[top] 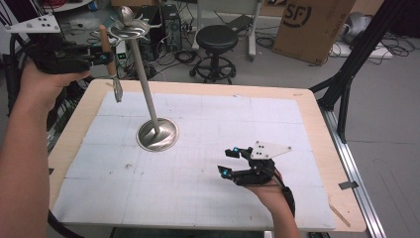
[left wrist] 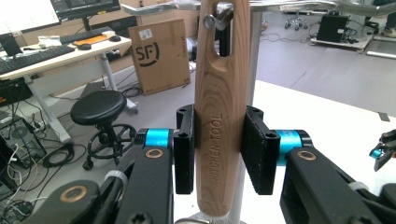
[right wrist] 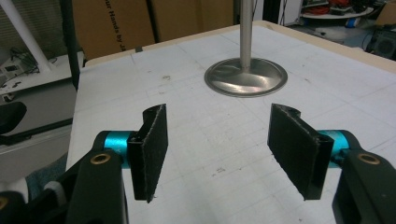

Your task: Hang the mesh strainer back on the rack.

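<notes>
My left gripper [left wrist: 219,149] clamps the wooden handle [left wrist: 220,116] of a kitchen tool, its hole at a hook [left wrist: 215,18] of the metal stand [top: 157,134]. My right gripper [right wrist: 219,149] is open and empty above the table [top: 317,124].

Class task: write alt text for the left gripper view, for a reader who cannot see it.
The left gripper clamps an upright wooden utensil handle between its black pads, the handle's hole hooked over a metal peg of the stand. Behind are a black stool and a cardboard box.
</notes>
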The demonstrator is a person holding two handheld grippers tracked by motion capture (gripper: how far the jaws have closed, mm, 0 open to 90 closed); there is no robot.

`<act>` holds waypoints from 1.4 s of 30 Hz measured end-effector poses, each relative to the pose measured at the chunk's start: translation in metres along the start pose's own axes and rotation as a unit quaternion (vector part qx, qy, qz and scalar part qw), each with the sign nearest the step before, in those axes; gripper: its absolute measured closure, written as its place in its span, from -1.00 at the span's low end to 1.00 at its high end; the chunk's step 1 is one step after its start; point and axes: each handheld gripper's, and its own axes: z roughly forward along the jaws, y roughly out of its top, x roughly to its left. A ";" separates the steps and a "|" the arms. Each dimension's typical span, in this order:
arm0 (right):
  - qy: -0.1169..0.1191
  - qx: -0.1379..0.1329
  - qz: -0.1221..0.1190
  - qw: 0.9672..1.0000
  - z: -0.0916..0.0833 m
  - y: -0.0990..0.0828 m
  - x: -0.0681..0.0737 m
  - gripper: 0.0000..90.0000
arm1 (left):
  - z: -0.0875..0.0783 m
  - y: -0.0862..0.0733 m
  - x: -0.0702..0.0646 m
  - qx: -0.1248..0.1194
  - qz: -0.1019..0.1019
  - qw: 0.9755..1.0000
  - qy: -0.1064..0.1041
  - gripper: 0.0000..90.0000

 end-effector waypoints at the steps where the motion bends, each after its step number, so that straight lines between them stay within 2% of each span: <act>1: 0.000 0.000 0.001 1.000 0.000 0.000 0.000 -0.17 | 0.001 0.000 -0.001 0.001 0.000 1.000 0.002 0.51; 11: 0.002 0.002 0.000 1.000 0.001 0.000 0.001 -0.17 | 0.003 -0.008 0.000 -0.015 -0.009 1.000 -0.003 0.49; 15: 0.002 0.002 0.000 1.000 0.001 0.000 0.000 -0.17 | 0.001 -0.011 0.002 -0.010 -0.012 1.000 0.005 0.26; 21: 0.003 0.004 0.000 1.000 0.001 0.000 0.001 -0.17 | -0.010 -0.021 0.002 -0.015 -0.019 1.000 0.001 0.17; 34: 0.003 0.007 -0.001 1.000 0.002 0.000 0.002 -0.17 | -0.035 -0.042 -0.007 -0.023 -0.021 0.999 0.020 -0.24; 39: 0.002 0.007 0.000 1.000 0.002 -0.001 0.001 -0.17 | -0.042 -0.050 -0.014 -0.031 -0.018 0.999 0.016 -0.36; 42: 0.002 0.005 0.001 1.000 0.001 0.000 0.001 -0.17 | -0.044 -0.054 -0.019 -0.036 -0.019 0.999 -0.002 -0.38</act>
